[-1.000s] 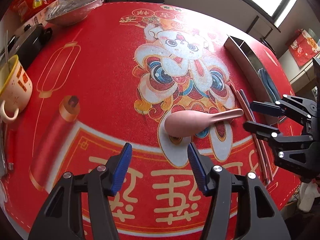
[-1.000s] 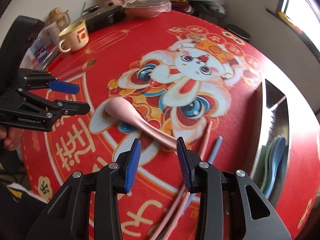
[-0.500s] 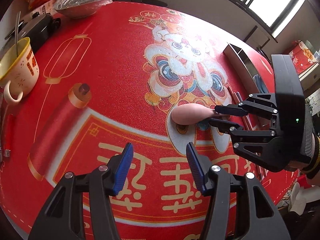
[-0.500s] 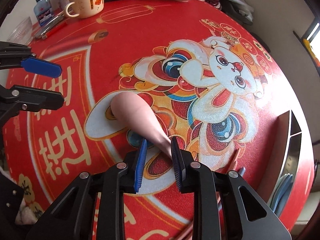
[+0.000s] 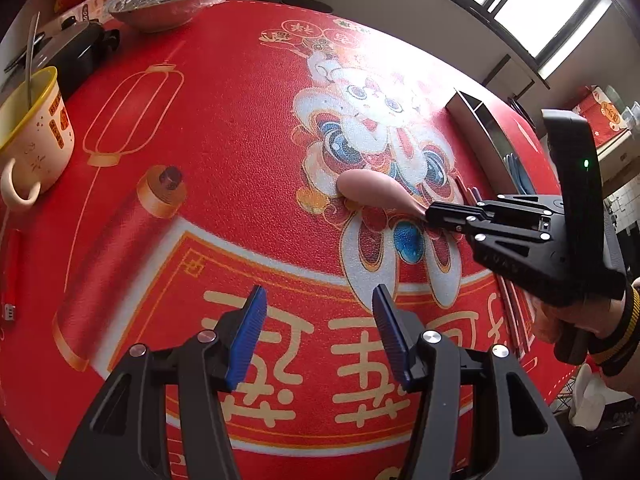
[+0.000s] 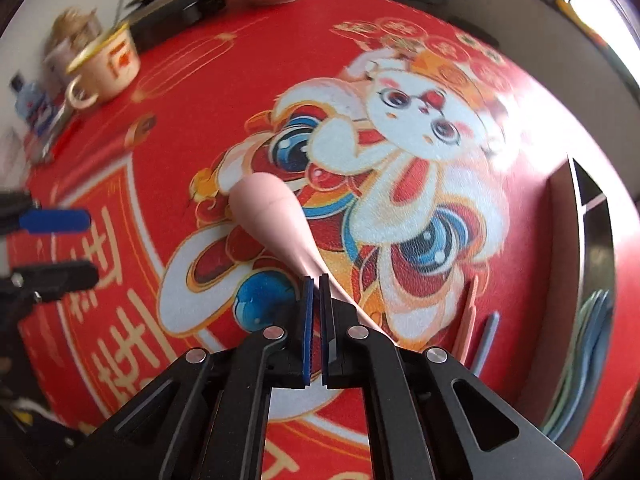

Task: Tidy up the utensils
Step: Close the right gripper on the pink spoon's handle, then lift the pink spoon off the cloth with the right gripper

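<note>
A pink spoon (image 6: 276, 216) lies bowl-down on the red printed mat (image 6: 200, 80). My right gripper (image 6: 316, 284) is shut on the spoon's handle; in the left wrist view the spoon (image 5: 372, 190) runs into that right gripper (image 5: 430, 212). My left gripper (image 5: 318, 304) is open and empty above the mat's near edge, well short of the spoon. A metal utensil tray (image 6: 600, 248) at the right holds blue spoons (image 6: 588, 332). Pink and blue chopsticks (image 6: 468, 320) lie on the mat beside the tray.
A cream mug (image 5: 32, 140) with a metal utensil stands at the far left. A covered bowl (image 5: 168, 4), a black appliance (image 5: 76, 48) and snack packets crowd the back edge. A red lighter (image 5: 12, 272) lies at the left edge.
My right gripper has closed on the pink spoon's handle. The spoon has shifted a little up the mat. My left gripper has stayed open and drawn back slightly.
</note>
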Motion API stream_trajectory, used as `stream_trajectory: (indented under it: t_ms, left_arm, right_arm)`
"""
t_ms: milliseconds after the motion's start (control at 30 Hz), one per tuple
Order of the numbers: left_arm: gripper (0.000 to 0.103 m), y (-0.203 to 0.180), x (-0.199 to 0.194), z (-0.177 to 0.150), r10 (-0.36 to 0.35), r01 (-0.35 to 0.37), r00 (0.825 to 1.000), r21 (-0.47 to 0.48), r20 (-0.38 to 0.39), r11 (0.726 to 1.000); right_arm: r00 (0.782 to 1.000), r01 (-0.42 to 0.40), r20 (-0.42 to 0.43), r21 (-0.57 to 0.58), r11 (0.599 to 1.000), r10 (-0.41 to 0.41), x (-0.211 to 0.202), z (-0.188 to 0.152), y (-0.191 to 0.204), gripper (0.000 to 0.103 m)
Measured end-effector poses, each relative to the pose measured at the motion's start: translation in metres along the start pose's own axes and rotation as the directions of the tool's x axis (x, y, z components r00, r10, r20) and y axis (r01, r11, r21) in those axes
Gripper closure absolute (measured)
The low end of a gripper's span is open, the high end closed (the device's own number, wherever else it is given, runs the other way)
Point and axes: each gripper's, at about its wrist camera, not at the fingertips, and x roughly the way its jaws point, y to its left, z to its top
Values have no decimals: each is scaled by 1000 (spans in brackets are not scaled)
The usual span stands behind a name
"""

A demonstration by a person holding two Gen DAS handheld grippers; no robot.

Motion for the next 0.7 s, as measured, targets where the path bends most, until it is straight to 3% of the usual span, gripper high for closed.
stream_trajectory:
  t_ms: [100, 167, 233, 300, 433, 700]
  left_arm:
    - [50, 0, 4, 3, -5, 5, 1000, 5, -7, 1000]
    - [50, -2, 7, 5, -9, 9, 1000, 10, -11, 1000]
    - [50, -5, 10, 7, -14, 14, 1000, 15, -14, 1000]
    - [50, -7, 12, 8, -16, 17, 1000, 19, -17, 1000]
    - [50, -7, 14, 8, -17, 18, 1000, 19, -23, 1000]
    - [50, 8, 8, 3, -9, 9, 1000, -8, -19, 1000]
  right_arm:
    - [993, -116, 7, 256, 960, 118, -3, -10, -32, 102]
    - [990, -139, 8, 331, 934, 144, -3, -17, -41, 102]
    - [999, -42, -1, 192, 980, 43, -7, -16, -23, 101]
    - [999, 30, 16, 8, 1000, -30, -10, -14, 3, 98]
    - [993, 116, 44, -174, 978, -110, -5, -6, 29, 98]
    - [983, 185, 60, -333, 925, -175, 1, -2, 50, 98]
